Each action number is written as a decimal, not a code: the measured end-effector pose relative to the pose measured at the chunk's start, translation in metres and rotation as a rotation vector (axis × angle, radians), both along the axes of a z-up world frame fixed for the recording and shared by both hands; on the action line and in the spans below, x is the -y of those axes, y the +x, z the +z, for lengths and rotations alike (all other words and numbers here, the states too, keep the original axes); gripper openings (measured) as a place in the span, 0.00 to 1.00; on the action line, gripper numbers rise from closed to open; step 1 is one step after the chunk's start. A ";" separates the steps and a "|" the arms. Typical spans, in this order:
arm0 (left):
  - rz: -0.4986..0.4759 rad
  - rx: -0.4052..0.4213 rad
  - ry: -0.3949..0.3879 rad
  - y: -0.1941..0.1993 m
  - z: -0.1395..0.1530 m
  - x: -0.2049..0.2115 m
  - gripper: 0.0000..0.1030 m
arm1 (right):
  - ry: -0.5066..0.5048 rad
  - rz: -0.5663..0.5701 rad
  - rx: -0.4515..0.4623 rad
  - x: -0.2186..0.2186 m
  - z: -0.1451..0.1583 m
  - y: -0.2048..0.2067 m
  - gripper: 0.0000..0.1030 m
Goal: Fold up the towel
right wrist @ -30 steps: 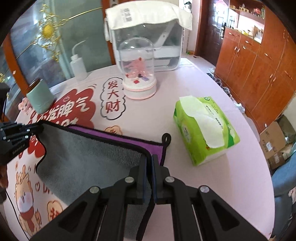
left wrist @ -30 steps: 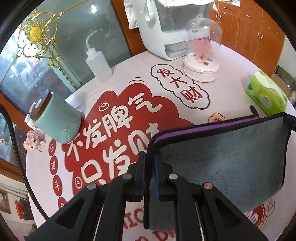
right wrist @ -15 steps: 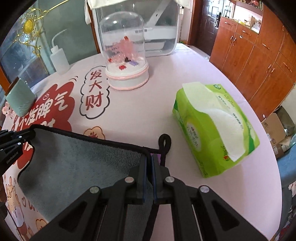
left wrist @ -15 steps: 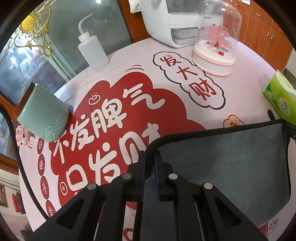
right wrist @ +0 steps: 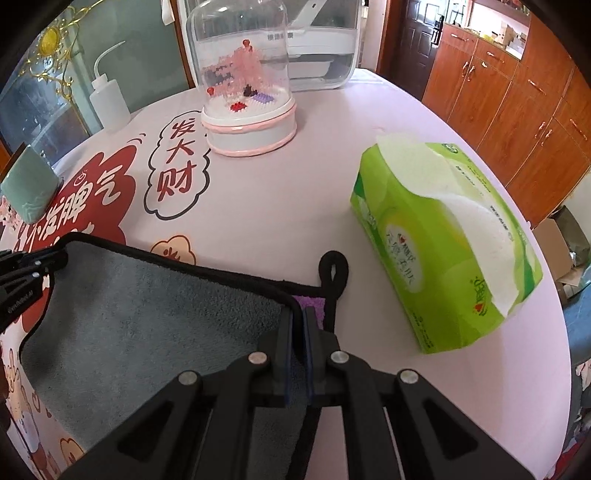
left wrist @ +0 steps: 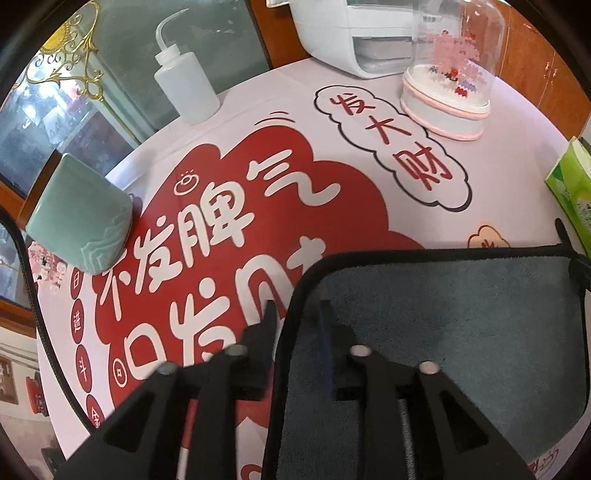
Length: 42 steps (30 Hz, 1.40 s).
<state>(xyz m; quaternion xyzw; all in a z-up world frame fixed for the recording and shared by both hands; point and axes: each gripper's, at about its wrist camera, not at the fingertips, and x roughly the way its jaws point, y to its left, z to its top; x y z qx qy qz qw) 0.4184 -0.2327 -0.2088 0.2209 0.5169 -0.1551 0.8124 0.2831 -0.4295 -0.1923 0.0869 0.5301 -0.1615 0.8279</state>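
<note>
A grey towel point(left wrist: 454, 317) with black edging lies folded on the round table, its grey side up. A strip of its purple side point(right wrist: 310, 303) and its black hanging loop point(right wrist: 333, 269) show at the far right corner. My left gripper point(left wrist: 297, 314) is open, its jaws standing apart on either side of the towel's left corner edge. My right gripper point(right wrist: 298, 317) is shut on the towel's point(right wrist: 147, 317) right corner. The left gripper also shows at the left edge of the right wrist view point(right wrist: 33, 264).
A green tissue pack point(right wrist: 443, 240) lies right of the towel. A glass-domed ornament point(right wrist: 247, 96), a white squeeze bottle point(left wrist: 184, 85), a pale green cup point(left wrist: 79, 214) and a white appliance point(left wrist: 354, 33) stand farther back. Wooden cabinets point(right wrist: 517, 92) stand beyond the table.
Both grippers carried the towel edge forward and down onto the table, covering the purple strip. The left gripper's jaws have opened off the corner. The right gripper stays shut.
</note>
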 end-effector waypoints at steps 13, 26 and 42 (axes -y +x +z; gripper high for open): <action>0.037 0.014 -0.096 -0.026 0.032 -0.033 0.73 | -0.098 0.084 0.032 -0.033 0.024 -0.021 0.44; 0.121 0.038 -0.178 -0.080 0.076 -0.079 0.73 | -0.038 0.126 0.083 -0.076 0.059 -0.054 0.44; 0.175 0.067 -0.238 -0.179 0.121 -0.129 0.76 | -0.010 0.143 0.114 -0.131 0.101 -0.120 0.44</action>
